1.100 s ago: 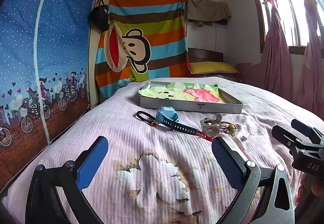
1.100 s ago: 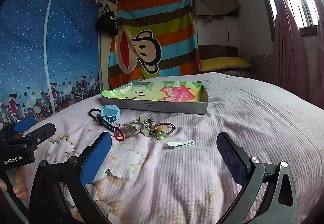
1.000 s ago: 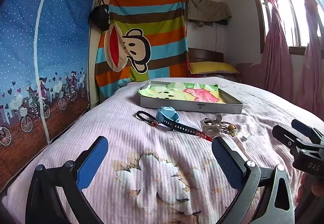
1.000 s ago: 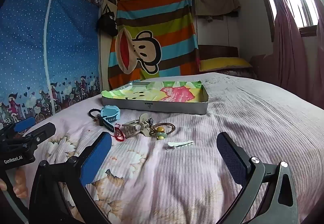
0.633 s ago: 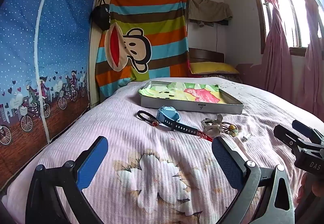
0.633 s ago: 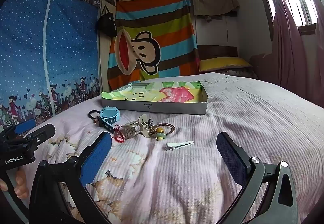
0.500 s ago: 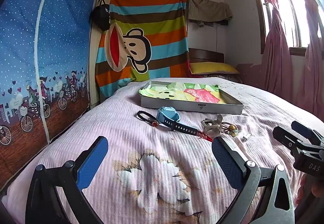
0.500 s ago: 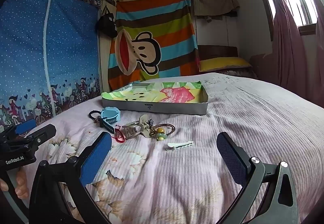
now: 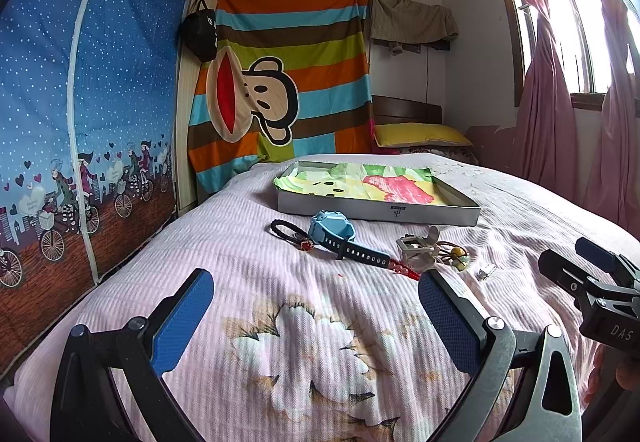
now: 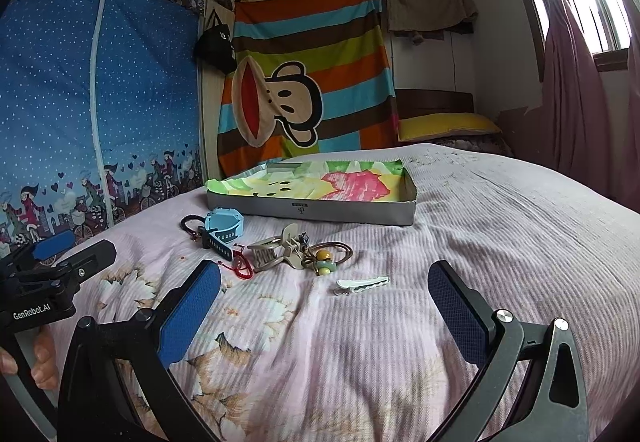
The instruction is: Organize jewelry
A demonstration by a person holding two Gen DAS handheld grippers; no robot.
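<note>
A shallow grey box (image 9: 376,213) (image 10: 320,211) lined with a colourful cloth lies on the pink bed. In front of it lie a blue watch (image 9: 332,230) (image 10: 224,224), a black cord bracelet (image 9: 286,232) (image 10: 190,223), a red bead string (image 9: 404,268) (image 10: 242,266), a beige claw clip (image 9: 416,248) (image 10: 276,248), a hair tie with beads (image 9: 456,256) (image 10: 326,256) and a white hair clip (image 9: 485,272) (image 10: 362,284). My left gripper (image 9: 316,312) is open and empty, short of the items. My right gripper (image 10: 324,312) is open and empty, just short of the white clip.
A blue fabric wardrobe (image 9: 80,102) stands along the bed's left side. A striped monkey cloth (image 9: 280,90) hangs at the back wall. A yellow pillow (image 9: 420,134) lies at the bed's head. Pink curtains (image 9: 552,122) hang at the right.
Both grippers stay open and almost still. The views shift only slightly. Nothing on the bed has moved.
</note>
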